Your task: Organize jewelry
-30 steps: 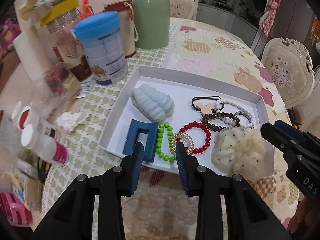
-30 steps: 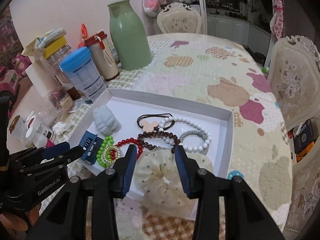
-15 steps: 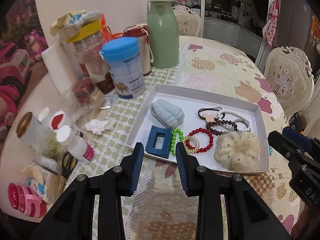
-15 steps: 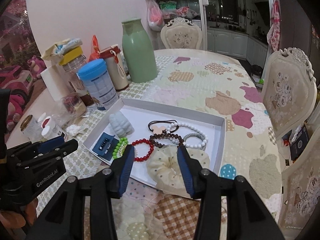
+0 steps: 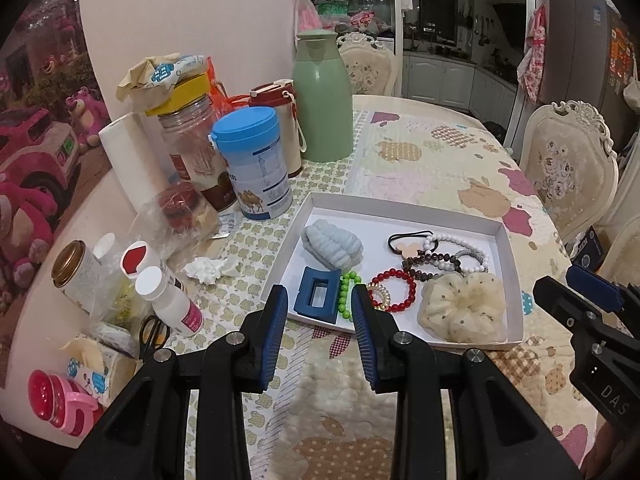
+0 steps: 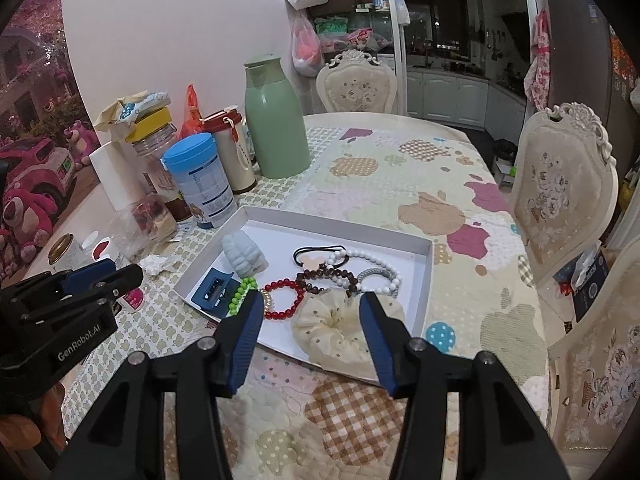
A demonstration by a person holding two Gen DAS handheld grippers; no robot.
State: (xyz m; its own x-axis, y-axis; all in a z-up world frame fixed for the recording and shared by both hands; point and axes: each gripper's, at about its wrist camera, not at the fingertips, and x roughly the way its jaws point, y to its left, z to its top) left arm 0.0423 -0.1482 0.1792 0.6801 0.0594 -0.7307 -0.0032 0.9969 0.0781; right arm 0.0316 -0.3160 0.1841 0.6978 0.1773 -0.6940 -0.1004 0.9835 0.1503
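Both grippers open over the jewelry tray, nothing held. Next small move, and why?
Probably lower the right gripper onto the cream scrunchie: its open jaws already frame it at the white tray's near edge, and it lies mostly apart from the tangled bracelets. The left gripper is open, empty too.

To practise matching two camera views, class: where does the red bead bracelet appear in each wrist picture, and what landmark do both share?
Left wrist view: the red bead bracelet lies in the white tray, just right of centre, beyond the right fingertip.
Right wrist view: the bracelet lies left of centre, by the left fingertip.
Shared landmark: the cream scrunchie beside it.
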